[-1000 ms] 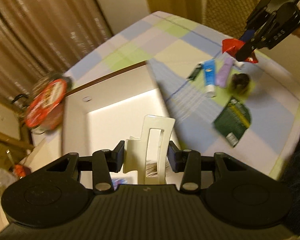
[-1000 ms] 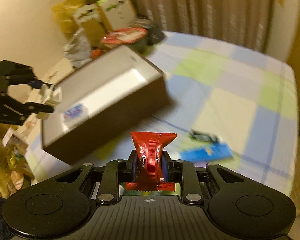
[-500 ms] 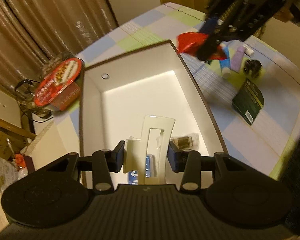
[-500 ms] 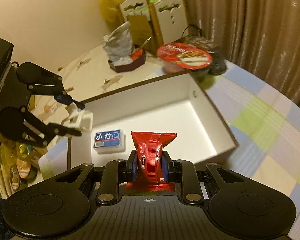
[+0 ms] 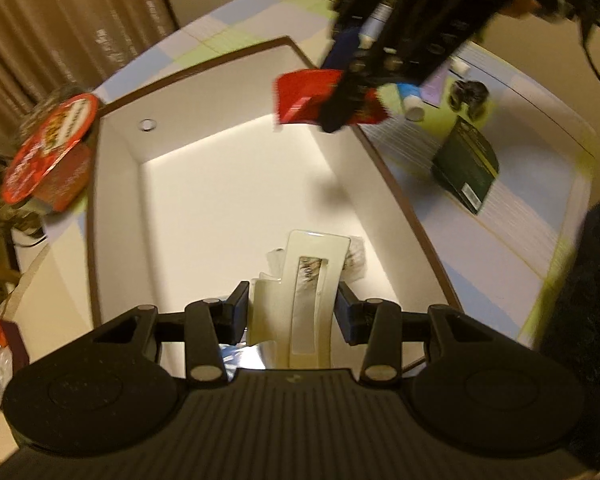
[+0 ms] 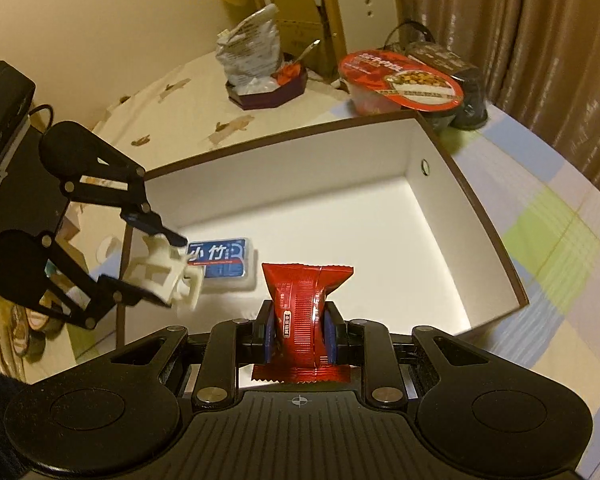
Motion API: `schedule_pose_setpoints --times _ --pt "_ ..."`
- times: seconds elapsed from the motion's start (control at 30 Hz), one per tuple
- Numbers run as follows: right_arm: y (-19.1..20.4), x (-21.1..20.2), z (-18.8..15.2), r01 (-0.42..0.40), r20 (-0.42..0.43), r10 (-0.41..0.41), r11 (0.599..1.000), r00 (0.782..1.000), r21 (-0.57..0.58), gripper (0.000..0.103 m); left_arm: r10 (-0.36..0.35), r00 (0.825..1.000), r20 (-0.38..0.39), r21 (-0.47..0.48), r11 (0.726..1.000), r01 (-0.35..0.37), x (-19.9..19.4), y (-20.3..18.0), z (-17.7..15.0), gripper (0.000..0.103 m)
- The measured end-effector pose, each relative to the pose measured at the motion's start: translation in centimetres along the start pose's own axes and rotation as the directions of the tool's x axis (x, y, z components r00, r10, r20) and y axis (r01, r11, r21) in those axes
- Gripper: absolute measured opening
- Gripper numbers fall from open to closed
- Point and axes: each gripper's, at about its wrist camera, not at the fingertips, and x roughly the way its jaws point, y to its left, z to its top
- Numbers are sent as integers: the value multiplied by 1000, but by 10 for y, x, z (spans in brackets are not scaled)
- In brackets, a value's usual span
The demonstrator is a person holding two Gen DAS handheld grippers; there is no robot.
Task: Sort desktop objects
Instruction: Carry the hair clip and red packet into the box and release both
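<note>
A white box with a brown rim lies open on the checked tablecloth. My left gripper is shut on a cream hair claw clip over the box's near end; the same clip shows in the right wrist view. My right gripper is shut on a red snack packet and hangs above the box's far right rim, with the packet over the box. Inside the box lie a blue-and-white packet and a small clear-wrapped item.
A red-lidded instant noodle bowl stands beside the box. On the cloth to the right lie a dark green booklet, a small dark object and some tubes. A crumpled bag in a dark tray sits beyond.
My right gripper carried the red packet from the cloth to above the box. The left gripper moved with the clip over the box's near end.
</note>
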Motion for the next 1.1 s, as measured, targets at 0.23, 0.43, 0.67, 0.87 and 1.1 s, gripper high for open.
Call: schedule_pose_setpoints --times 0.23,0.43,0.67,0.87,1.1 --pt "-12 20 0 -7 -43 5 998 999 -59 23 -54 998 -31 39 998 55 21 0 -3 39" --pt "-25 38 0 -22 -85 15 997 996 -80 23 -92 994 -63 93 991 97 39 2 -1 39" --pt "-41 52 2 -37 -111 31 998 993 -52 23 -139 984 -110 144 977 154 56 4 -3 39" --pt "-46 59 2 -62 -132 56 997 990 -44 24 -176 978 -112 147 970 192 56 2 -5 39" --pt "-48 63 4 -103 -160 99 995 982 -18 24 -161 981 -108 122 977 174 50 7 -11 42"
